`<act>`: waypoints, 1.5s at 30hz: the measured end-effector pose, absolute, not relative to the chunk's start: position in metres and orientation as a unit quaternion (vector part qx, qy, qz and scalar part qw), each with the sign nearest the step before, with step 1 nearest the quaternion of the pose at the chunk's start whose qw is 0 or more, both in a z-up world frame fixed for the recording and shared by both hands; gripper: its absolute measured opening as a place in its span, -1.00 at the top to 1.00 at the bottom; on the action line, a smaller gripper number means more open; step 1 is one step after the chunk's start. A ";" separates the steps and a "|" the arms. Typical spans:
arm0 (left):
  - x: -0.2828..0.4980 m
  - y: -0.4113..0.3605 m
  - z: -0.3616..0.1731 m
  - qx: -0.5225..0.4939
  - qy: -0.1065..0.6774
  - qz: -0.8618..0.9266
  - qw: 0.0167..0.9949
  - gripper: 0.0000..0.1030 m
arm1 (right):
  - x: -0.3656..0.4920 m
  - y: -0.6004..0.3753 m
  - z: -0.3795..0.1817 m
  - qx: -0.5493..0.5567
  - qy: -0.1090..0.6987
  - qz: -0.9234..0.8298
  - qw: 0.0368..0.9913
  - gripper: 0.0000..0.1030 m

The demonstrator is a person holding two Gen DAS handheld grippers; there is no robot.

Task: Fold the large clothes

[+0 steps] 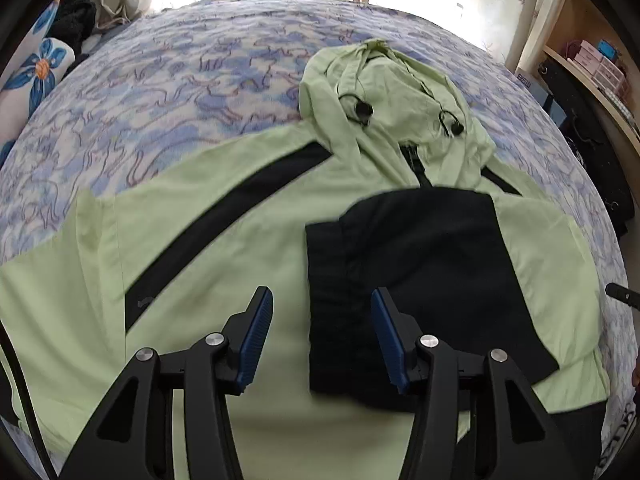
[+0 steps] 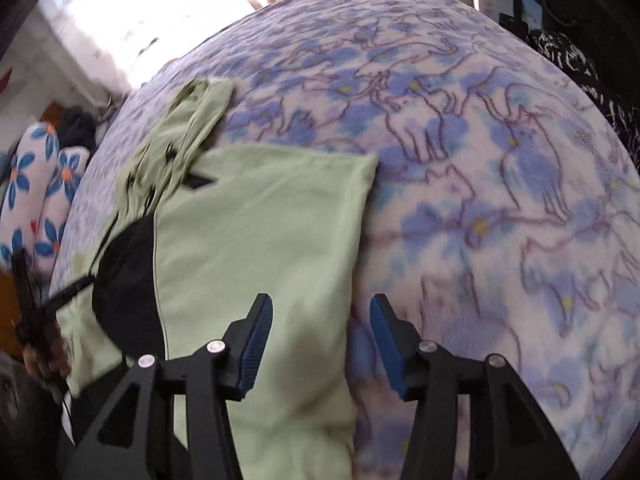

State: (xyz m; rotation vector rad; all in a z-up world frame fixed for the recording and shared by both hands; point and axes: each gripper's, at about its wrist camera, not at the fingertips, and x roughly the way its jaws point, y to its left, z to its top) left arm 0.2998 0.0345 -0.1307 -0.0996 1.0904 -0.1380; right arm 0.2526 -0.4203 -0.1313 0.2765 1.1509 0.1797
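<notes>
So I've got the light green hooded jacket (image 1: 224, 216) spread out front-up on the bed, on that blue cat-print blanket (image 1: 160, 92), hood (image 1: 384, 92) pointing away from me toward the window. One side is already folded in: the sleeve with the black end (image 1: 420, 280) lies flat across the chest, which is why there's a big dark rectangle sitting in the middle of all that green. The other sleeve (image 1: 72, 248), the one with the black stripe, is still stretched straight out to the left in the left wrist view, so my guess is that's the next bit to bring over.

Left gripper (image 1: 322, 336) hangs just above the jacket body at the edge of the folded black part, jaws spread, nothing between the blue pads. Right gripper (image 2: 321, 340) is over the folded-in edge of the jacket (image 2: 256, 240), where green fabric meets blanket; its jaws are spread too and not pinching anything. That fold edge looks fairly straight, bit blurry though, so I can't tell how neat it really is.

You can see my hand (image 2: 44, 356) on the left rig at the left edge of the right wrist view. Floral pillow (image 1: 40, 68) is well clear in the far corner, so it won't get in the way.
</notes>
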 end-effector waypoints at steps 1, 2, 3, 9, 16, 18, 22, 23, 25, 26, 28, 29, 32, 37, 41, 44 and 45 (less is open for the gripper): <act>0.296 0.036 -0.134 -0.048 0.523 -0.067 0.848 0.04 | 0.247 -0.420 -0.133 0.130 0.546 0.088 0.823 0.01; 0.291 0.035 -0.139 -0.044 0.529 -0.069 0.845 0.04 | 0.241 -0.418 -0.136 0.127 0.548 0.090 0.822 0.01; 0.290 0.034 -0.142 -0.042 0.534 -0.070 0.842 0.04 | 0.238 -0.415 -0.140 0.122 0.550 0.090 0.821 0.01; 0.274 0.016 -0.147 -0.033 0.534 -0.067 0.842 0.45 | 0.226 -0.403 -0.159 0.079 0.560 0.054 0.823 0.84; 0.258 0.005 -0.151 0.003 0.533 -0.059 0.844 0.42 | 0.216 -0.410 -0.156 0.042 0.569 -0.013 0.821 0.87; 0.255 0.005 -0.141 0.006 0.531 -0.056 0.846 0.42 | 0.211 -0.407 -0.138 0.041 0.554 -0.024 0.831 0.85; 0.242 0.008 -0.111 0.007 0.506 -0.050 0.861 0.32 | 0.201 -0.386 -0.106 0.038 0.515 -0.008 0.856 0.85; 0.241 0.007 -0.106 0.012 0.500 -0.047 0.865 0.04 | 0.201 -0.376 -0.102 0.038 0.513 0.000 0.858 0.85; 0.236 0.000 -0.098 0.024 0.493 -0.034 0.869 -0.37 | 0.202 -0.358 -0.100 0.045 0.513 0.023 0.857 0.85; 0.233 -0.006 -0.093 0.029 0.484 -0.035 0.874 -0.38 | 0.206 -0.347 -0.102 0.049 0.513 0.035 0.856 0.85; 0.229 -0.020 -0.088 0.035 0.468 -0.049 0.881 -0.38 | 0.212 -0.321 -0.106 0.052 0.512 0.061 0.855 0.85; 0.228 -0.027 -0.087 0.032 0.461 -0.056 0.885 -0.38 | 0.216 -0.308 -0.109 0.054 0.511 0.073 0.855 0.85; 0.230 -0.041 -0.093 0.006 0.454 -0.069 0.888 -0.38 | 0.228 -0.272 -0.121 0.067 0.511 0.102 0.851 0.85; 0.241 -0.056 -0.130 0.001 0.486 -0.051 0.872 -0.35 | 0.238 -0.248 -0.151 0.059 0.531 0.092 0.840 0.85; 0.248 -0.047 -0.157 0.016 0.510 -0.040 0.859 -0.03 | 0.238 -0.274 -0.163 0.014 0.527 0.027 0.849 0.96; 0.248 -0.036 -0.155 0.006 0.509 -0.053 0.859 0.16 | 0.236 -0.316 -0.163 -0.020 0.523 -0.057 0.850 0.96; 0.248 -0.033 -0.154 0.002 0.510 -0.058 0.858 0.17 | 0.234 -0.333 -0.163 -0.016 0.525 -0.074 0.848 0.96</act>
